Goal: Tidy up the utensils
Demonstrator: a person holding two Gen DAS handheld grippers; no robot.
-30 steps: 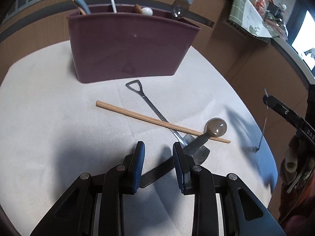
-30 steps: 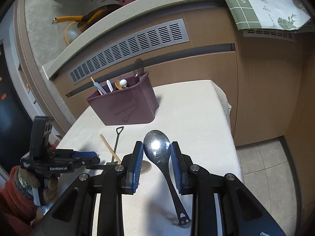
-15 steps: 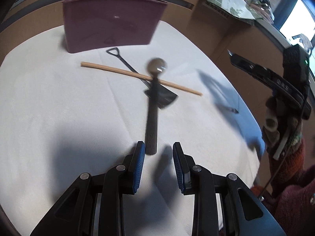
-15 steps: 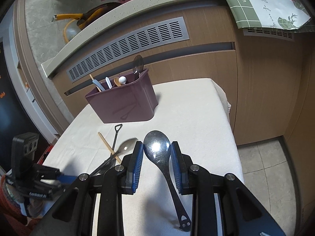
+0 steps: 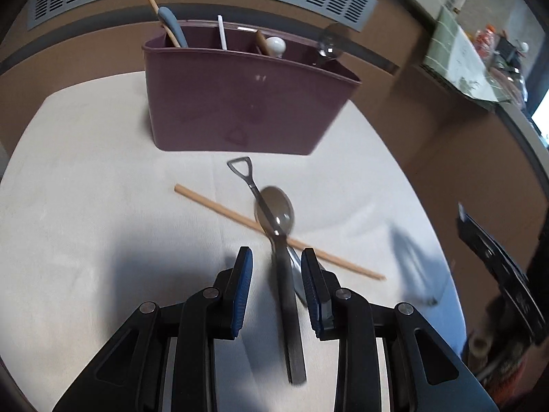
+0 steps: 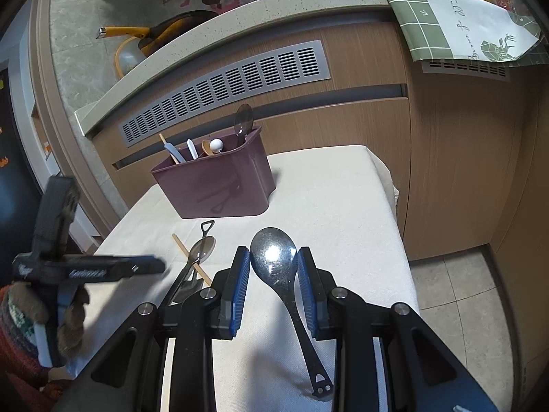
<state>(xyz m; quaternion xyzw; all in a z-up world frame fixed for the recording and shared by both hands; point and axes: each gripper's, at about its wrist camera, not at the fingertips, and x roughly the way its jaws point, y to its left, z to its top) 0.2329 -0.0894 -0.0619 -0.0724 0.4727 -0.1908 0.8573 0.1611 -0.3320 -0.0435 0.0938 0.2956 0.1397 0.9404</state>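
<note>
both tools hold spoons

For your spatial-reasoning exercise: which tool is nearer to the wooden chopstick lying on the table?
Left. The left tool hovers right over the chopstick; the right tool sits off to its side, gripping a steel spoon.

Wooden cabinets, grey vent

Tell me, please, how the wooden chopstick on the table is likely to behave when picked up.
The chopstick looks thin and straight, so probably light and stiff. Its slim shaft may roll or slip. The shovel-handled spoon crosses it, so lifting could disturb that.
</note>
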